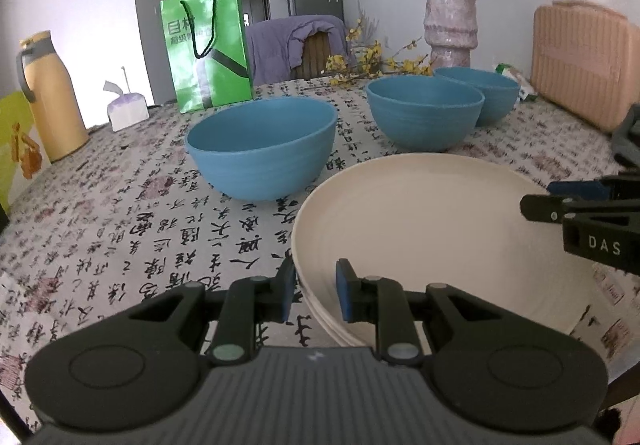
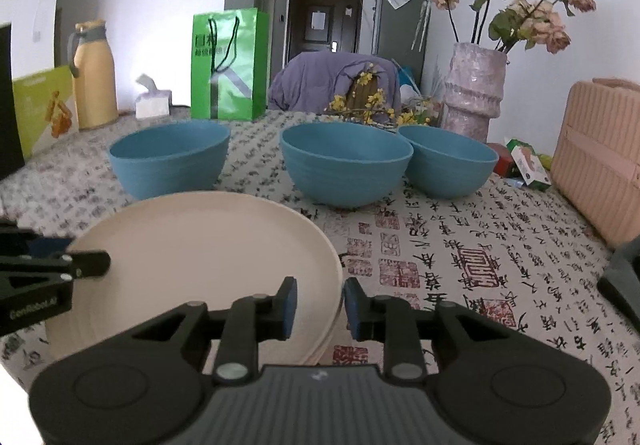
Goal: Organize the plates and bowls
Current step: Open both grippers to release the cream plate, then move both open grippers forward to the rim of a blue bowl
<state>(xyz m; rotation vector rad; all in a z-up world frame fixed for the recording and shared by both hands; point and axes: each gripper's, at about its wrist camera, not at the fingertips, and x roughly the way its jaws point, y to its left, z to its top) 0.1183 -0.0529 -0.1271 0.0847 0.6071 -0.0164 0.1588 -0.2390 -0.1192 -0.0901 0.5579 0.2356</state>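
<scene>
A stack of cream plates [image 1: 432, 229] lies on the patterned tablecloth, also in the right wrist view [image 2: 200, 245]. Three blue bowls stand behind it: a left one [image 1: 262, 151] [image 2: 170, 157], a middle one [image 1: 424, 111] [image 2: 346, 165] and a right one [image 1: 478, 93] [image 2: 448, 161]. My left gripper [image 1: 316, 295] is open, its jaws astride the stack's left rim. My right gripper [image 2: 320, 303] is open, its jaws astride the right rim. Each gripper shows in the other's view, the right one [image 1: 532, 205] and the left one [image 2: 100, 261].
At the table's back stand a green paper bag [image 1: 206, 49], a yellow thermos [image 1: 48, 97], a tissue box [image 1: 126, 111] and a pink vase with flowers [image 1: 452, 29]. A peach case [image 1: 584, 61] is at the right. A chair with purple cloth [image 1: 296, 41] is behind.
</scene>
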